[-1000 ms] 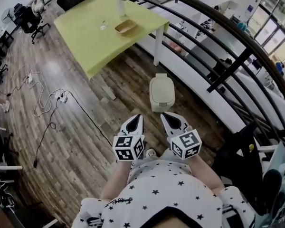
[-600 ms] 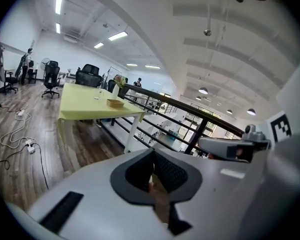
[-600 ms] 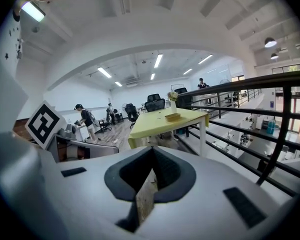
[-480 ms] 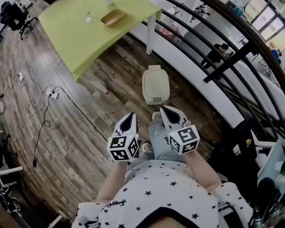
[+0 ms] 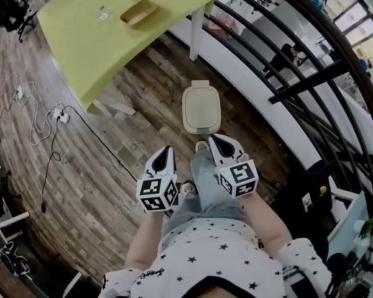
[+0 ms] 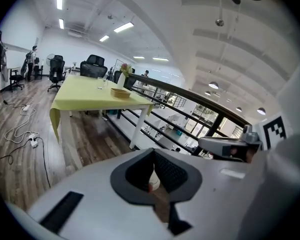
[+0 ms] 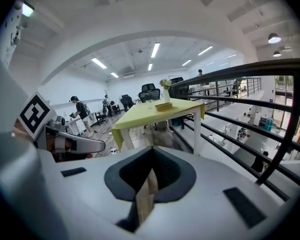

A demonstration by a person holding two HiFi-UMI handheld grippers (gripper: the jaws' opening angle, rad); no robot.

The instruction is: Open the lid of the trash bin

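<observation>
Near frame centre the trash bin (image 5: 201, 126) has its lid (image 5: 201, 105) down, untouched. Below it, my left gripper (image 5: 164, 153) and right gripper (image 5: 218, 143) show jaws together, empty.

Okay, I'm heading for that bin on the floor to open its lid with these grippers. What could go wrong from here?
1. The trash bin stands close beside the railing, so the right gripper could knock a bar while reaching down.
2. The lid is closed, and the left gripper and the right one are both shut. A shut tip might slip off the lid, or shove the freestanding bin across the wood floor.
</observation>
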